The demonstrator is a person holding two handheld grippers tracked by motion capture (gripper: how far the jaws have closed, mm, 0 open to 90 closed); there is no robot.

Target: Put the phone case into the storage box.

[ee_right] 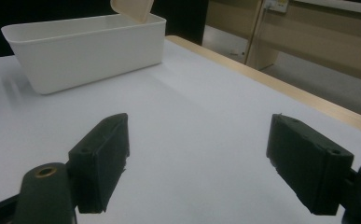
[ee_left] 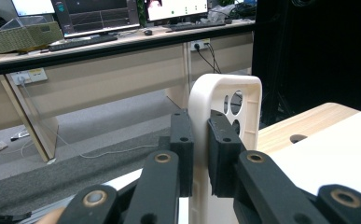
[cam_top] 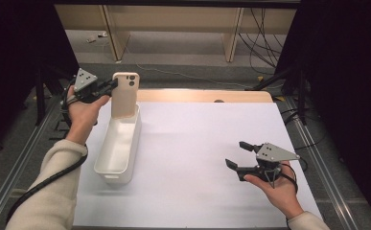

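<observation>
A cream phone case with camera cut-outs hangs upright over the far end of a white rectangular bin. My left gripper is shut on the case's left edge. In the left gripper view both black pads clamp the case wall. My right gripper rests low over the white table at the right, jaws wide apart with nothing between them. In the right gripper view its fingertips frame bare table, with the bin and the case's lower corner farther off.
A white sheet covers the table, with a wooden strip along its far edge. Metal rails run down both sides. Desk legs and cables stand on the floor beyond.
</observation>
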